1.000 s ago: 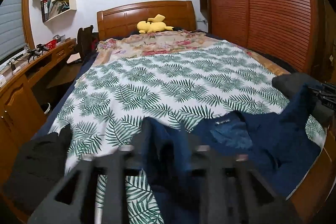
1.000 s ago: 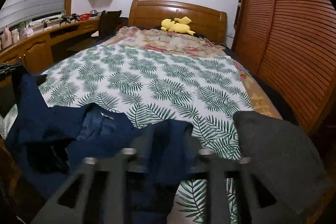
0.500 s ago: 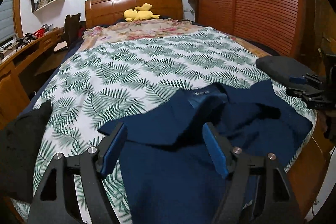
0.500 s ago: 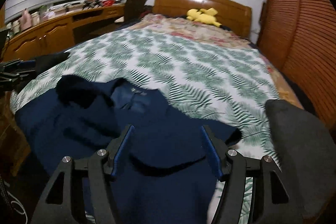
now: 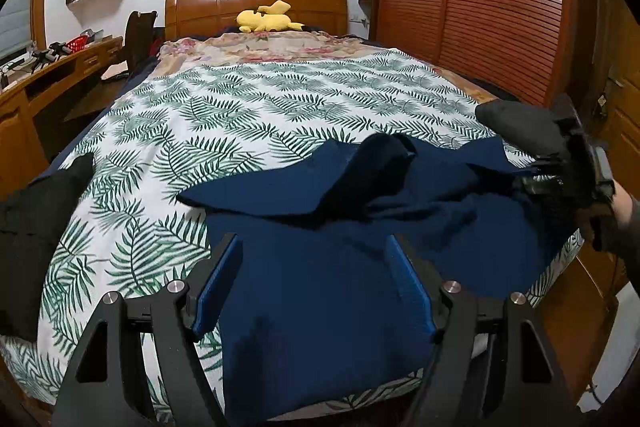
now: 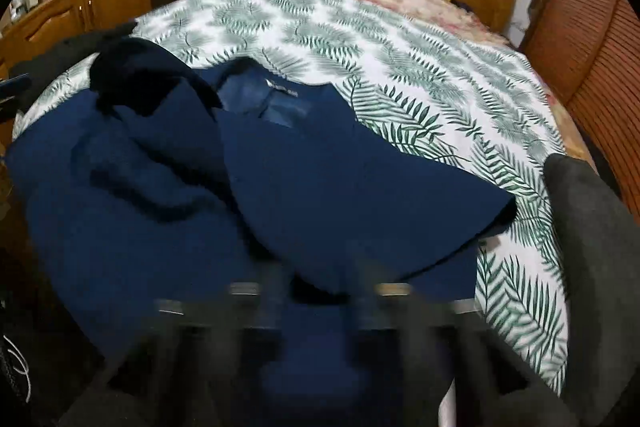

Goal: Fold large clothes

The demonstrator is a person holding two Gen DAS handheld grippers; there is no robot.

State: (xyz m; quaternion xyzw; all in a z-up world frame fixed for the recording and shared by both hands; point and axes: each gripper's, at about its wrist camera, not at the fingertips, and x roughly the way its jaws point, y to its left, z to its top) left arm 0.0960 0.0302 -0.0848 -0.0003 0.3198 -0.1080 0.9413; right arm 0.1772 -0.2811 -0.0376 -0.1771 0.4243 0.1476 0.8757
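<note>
A large navy blue garment lies crumpled at the foot of the bed, on the leaf-print cover. It also shows in the right wrist view, neck label up, one sleeve spread to the right. My left gripper is open and empty just above the garment's near hem. My right gripper is blurred by motion low over the garment; its jaws look apart with nothing between them. The right gripper also shows in the left wrist view at the garment's right edge.
A dark grey folded garment lies at the bed's right corner and a black one at the left corner. A yellow plush toy sits by the headboard. A wooden desk runs along the left; a slatted wardrobe stands on the right.
Both grippers opened and let go of the navy garment, which dropped onto the bed. Both have since pulled back toward the foot of the bed; the right one is still moving.
</note>
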